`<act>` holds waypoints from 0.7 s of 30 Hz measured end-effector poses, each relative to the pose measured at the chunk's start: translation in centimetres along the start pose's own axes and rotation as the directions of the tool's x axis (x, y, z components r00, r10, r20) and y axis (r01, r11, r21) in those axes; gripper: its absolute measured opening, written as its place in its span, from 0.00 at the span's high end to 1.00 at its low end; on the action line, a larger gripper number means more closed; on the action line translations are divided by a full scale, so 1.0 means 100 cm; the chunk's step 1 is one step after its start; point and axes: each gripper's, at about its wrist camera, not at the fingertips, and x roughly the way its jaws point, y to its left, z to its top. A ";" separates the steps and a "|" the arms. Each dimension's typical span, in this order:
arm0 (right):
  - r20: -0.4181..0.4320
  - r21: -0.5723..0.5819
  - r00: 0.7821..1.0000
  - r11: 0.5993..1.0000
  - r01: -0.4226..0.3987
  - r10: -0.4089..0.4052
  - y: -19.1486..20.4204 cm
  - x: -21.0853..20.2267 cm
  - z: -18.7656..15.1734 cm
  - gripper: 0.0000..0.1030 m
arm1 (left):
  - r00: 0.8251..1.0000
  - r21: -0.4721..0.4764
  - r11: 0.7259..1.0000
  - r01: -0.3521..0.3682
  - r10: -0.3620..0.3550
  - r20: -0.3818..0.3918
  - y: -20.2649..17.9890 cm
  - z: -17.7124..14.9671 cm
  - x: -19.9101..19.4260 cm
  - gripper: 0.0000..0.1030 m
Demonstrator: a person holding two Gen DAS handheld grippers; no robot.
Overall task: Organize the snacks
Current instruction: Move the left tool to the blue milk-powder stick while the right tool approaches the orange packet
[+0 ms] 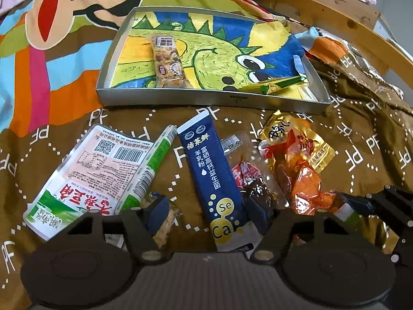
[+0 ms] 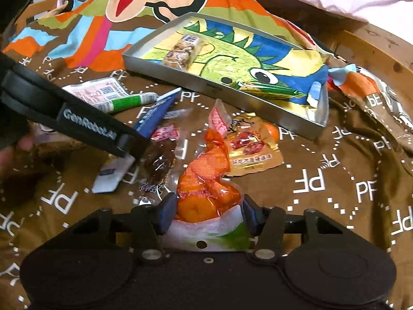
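- A shallow grey metal tray with straight thin walls sits on a brown printed bedspread; its floor is lined with a bright dinosaur drawing.
- In the tray lie a clear-wrapped nut bar and a flat green-and-yellow sachet, well apart.
- In front of the tray, glossy packets lie loose on the cloth: a long navy stick pack, a crinkled pink-and-green pouch, a dark clear-wrapped snack, a gold foil packet.
- The left gripper tilts down over the stick pack's lower end, jaws on either side; whether the pads touch cannot be told.
- The right gripper slopes down, jaws partly closed around a translucent orange packet, pads at its edges; a firm pinch cannot be confirmed.
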 end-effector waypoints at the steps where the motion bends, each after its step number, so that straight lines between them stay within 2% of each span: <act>1: 0.001 0.005 1.000 1.000 -0.003 0.003 -0.001 0.001 0.000 0.44 | 1.000 -0.005 1.000 0.003 -0.003 -0.003 0.001 0.001 0.002 0.31; 3: 0.015 -0.004 1.000 1.000 -0.005 0.005 0.001 0.002 0.000 0.40 | 1.000 -0.018 1.000 -0.002 0.002 -0.007 0.003 0.005 0.008 0.31; 7: 0.046 -0.032 0.999 0.999 -0.013 0.015 0.002 0.009 0.003 0.22 | 1.000 -0.057 0.998 -0.002 0.001 -0.015 0.007 0.014 0.023 0.32; 9: 0.055 -0.030 0.998 0.999 -0.037 0.038 0.000 0.014 0.005 0.20 | 1.000 -0.097 0.995 0.007 -0.008 -0.015 0.012 0.018 0.031 0.32; 10: 0.054 -0.019 0.997 0.998 -0.054 0.055 -0.002 0.016 0.006 0.25 | 1.000 -0.111 0.994 0.008 -0.009 -0.014 0.015 0.019 0.033 0.32; 11: 0.053 0.003 0.995 0.997 -0.079 0.079 -0.004 0.017 0.008 0.38 | 1.000 -0.116 0.993 0.004 -0.006 -0.010 0.016 0.020 0.034 0.33; 12: 0.047 0.034 0.993 0.994 -0.109 0.107 -0.006 0.017 0.009 0.42 | 1.000 -0.119 0.993 0.004 -0.005 -0.006 0.017 0.019 0.033 0.40; 13: 0.047 0.054 0.994 0.993 -0.104 0.101 -0.007 0.015 0.011 0.53 | 1.000 -0.117 0.993 0.007 -0.008 -0.006 0.017 0.019 0.032 0.50; 15: 0.053 0.062 0.994 0.994 -0.096 0.092 -0.007 0.010 0.012 0.52 | 1.000 -0.117 0.993 0.025 -0.026 -0.007 0.016 0.017 0.030 0.61; 18: 0.033 0.144 0.992 0.982 -0.126 0.123 -0.013 0.010 0.011 0.53 | 0.999 -0.127 0.991 0.043 -0.045 -0.013 0.016 0.015 0.027 0.63; 21: 0.021 0.143 0.997 0.986 -0.081 0.079 -0.014 0.006 0.012 0.53 | 0.998 -0.131 0.990 0.056 -0.059 -0.016 0.016 0.013 0.024 0.63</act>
